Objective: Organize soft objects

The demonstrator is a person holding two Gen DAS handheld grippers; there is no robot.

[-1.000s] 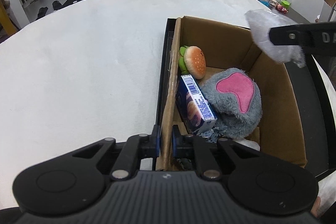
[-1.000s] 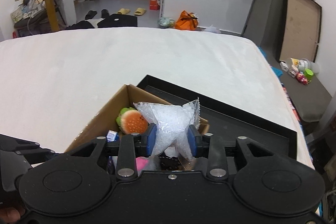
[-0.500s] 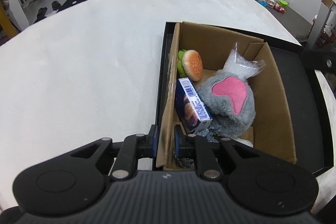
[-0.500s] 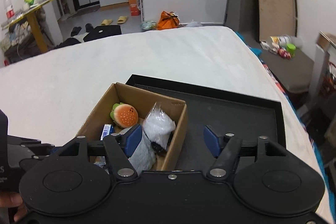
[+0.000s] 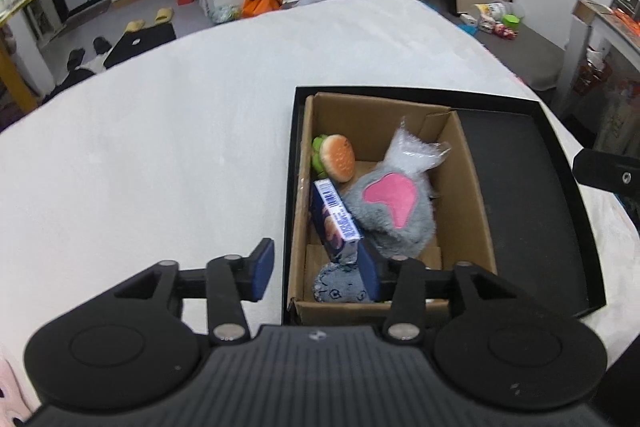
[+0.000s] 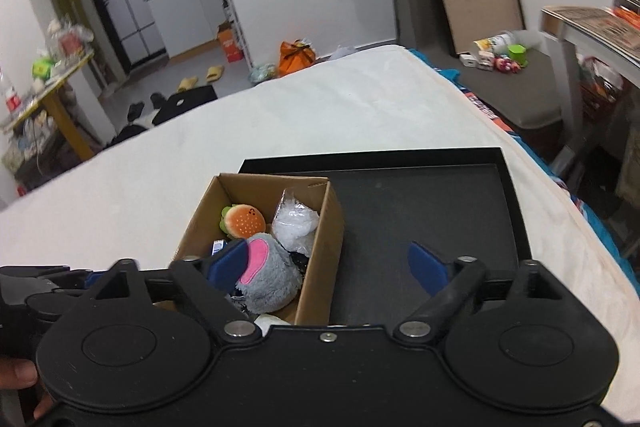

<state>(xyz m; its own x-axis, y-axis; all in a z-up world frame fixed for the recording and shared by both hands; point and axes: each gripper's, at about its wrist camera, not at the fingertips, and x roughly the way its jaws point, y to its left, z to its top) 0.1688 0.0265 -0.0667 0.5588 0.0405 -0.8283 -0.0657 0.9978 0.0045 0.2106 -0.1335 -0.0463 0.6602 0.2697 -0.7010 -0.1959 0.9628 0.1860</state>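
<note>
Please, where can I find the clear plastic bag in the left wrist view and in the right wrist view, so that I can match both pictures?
Left wrist view: the clear plastic bag is right of centre, at the far right of the cardboard box, behind the grey plush.
Right wrist view: the bag is near centre, against the box's right wall.
Shared landmark: the burger toy, left of the bag in both.

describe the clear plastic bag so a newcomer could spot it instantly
On the white bed sits a black tray holding an open cardboard box. The crinkly clear plastic bag of white filling stands at the box's far end, behind the grey plush with a pink patch; it alone is see-through.
</note>
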